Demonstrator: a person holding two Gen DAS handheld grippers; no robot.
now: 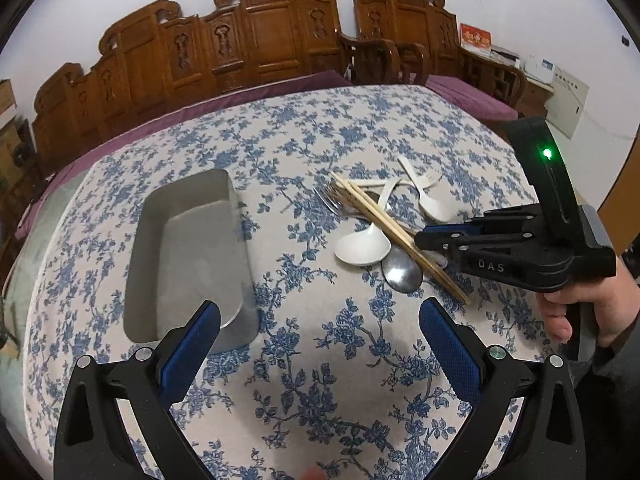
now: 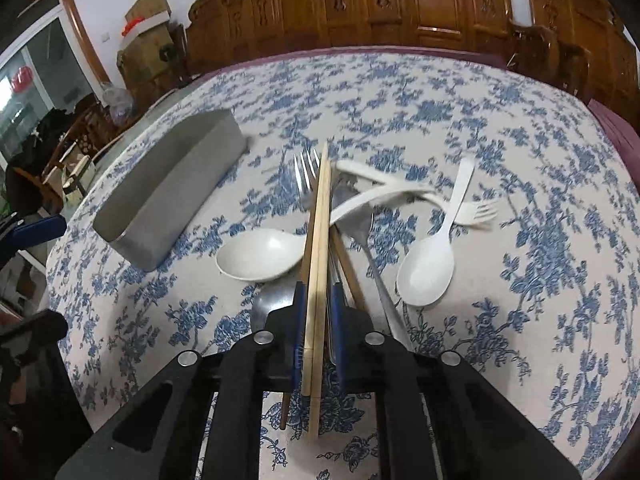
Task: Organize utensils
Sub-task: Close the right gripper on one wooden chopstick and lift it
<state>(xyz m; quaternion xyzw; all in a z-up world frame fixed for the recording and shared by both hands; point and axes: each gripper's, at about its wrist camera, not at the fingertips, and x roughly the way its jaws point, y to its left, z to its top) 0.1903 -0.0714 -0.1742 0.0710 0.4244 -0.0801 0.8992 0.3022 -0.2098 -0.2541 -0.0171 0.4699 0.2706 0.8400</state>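
Progress: early, by my reading | metal tray holds nothing | pile beside it untouched: metal fork, white soup spoon, plastic spoon | your right gripper clamped on bamboo chopsticks over pile | left gripper spread wide, idle.

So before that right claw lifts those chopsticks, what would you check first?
1. Right gripper closed around the chopsticks: ok.
2. Both sticks between the pads: ok; a third, darker stick lies outside.
3. Chopsticks free of the pile: not ok, they cross the metal fork and white spoon.
4. Tray empty and reachable: ok.
5. Left gripper out of the way: ok, open, holding nothing.
6. Grip firm enough: cannot tell.
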